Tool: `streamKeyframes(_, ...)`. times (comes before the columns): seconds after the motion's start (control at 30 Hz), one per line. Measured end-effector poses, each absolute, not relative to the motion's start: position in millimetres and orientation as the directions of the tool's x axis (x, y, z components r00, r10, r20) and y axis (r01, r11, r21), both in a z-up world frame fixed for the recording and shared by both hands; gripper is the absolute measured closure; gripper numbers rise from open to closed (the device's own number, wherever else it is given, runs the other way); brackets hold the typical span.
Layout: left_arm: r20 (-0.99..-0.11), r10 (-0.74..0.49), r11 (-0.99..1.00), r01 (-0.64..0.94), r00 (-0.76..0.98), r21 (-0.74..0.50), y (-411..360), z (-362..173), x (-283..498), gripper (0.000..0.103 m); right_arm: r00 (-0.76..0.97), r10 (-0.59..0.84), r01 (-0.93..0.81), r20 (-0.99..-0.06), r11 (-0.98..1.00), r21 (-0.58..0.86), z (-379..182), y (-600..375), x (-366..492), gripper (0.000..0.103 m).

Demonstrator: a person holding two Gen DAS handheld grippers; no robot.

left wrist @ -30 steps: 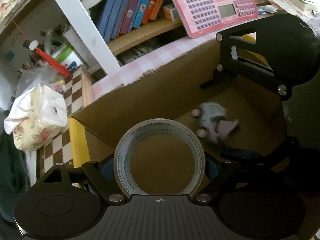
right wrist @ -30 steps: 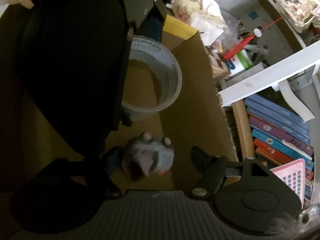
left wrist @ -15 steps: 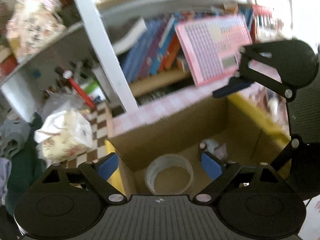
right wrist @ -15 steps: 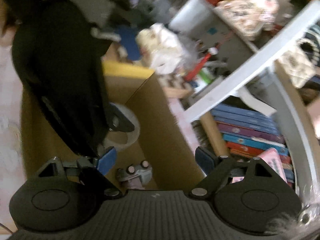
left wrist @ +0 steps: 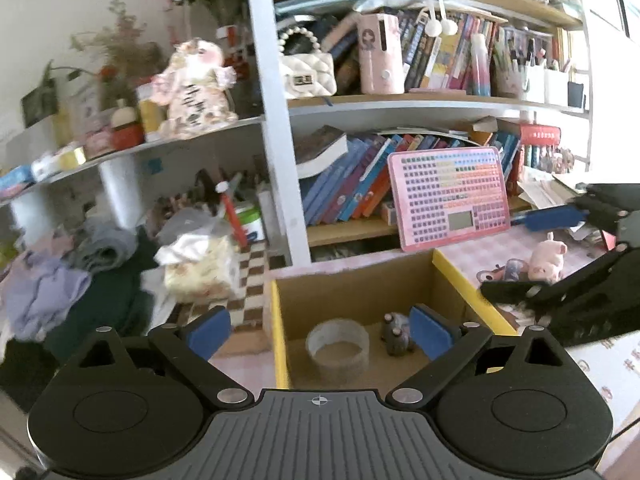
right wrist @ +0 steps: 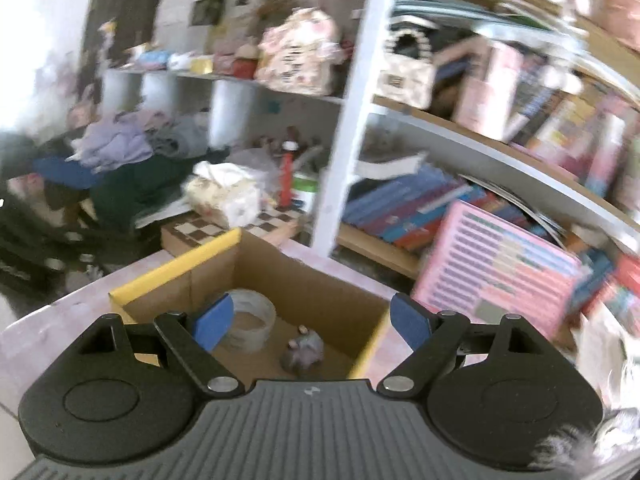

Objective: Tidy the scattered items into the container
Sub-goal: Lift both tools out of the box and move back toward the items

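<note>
A cardboard box (left wrist: 352, 284) with yellow flap edges stands on the pink table; it also shows in the right wrist view (right wrist: 304, 284). Inside lie a roll of clear tape (left wrist: 338, 346) (right wrist: 250, 324) and a small grey plush mouse (left wrist: 394, 334) (right wrist: 302, 354). My left gripper (left wrist: 320, 330) is open and empty, raised above and in front of the box. My right gripper (right wrist: 310, 320) is open and empty, also raised above the box; it shows at the right in the left wrist view (left wrist: 560, 256). A pink pig plush (left wrist: 548, 254) and a small figure (left wrist: 508, 272) lie on the table right of the box.
A bookshelf with books and a pink keyboard toy (left wrist: 450, 196) stands behind the box. A tissue pack (left wrist: 200, 268) sits on a checkered board (left wrist: 252, 280) to the left. Clothes (left wrist: 60, 280) are piled at far left.
Both grippers let go of the tape roll and the plush mouse inside the box, then rose up and back out of it. The right gripper has swung away to the right.
</note>
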State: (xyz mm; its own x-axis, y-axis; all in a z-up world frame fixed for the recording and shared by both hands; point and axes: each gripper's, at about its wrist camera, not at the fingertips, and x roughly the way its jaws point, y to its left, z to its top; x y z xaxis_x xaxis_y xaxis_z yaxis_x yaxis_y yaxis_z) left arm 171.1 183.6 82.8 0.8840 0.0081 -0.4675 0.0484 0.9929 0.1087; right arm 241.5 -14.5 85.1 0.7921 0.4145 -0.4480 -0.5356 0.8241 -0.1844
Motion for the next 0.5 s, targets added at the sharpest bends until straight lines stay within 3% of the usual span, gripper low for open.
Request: streamKeyframes(0.5, -0.551, 0.006, 1.0, -0.018, 0.835, -0.017, 159, 27, 74, 0.005, 0.87, 0.15, -0.198, -0.47, 0.979, -0.055, 36, -68, 119, 0.018)
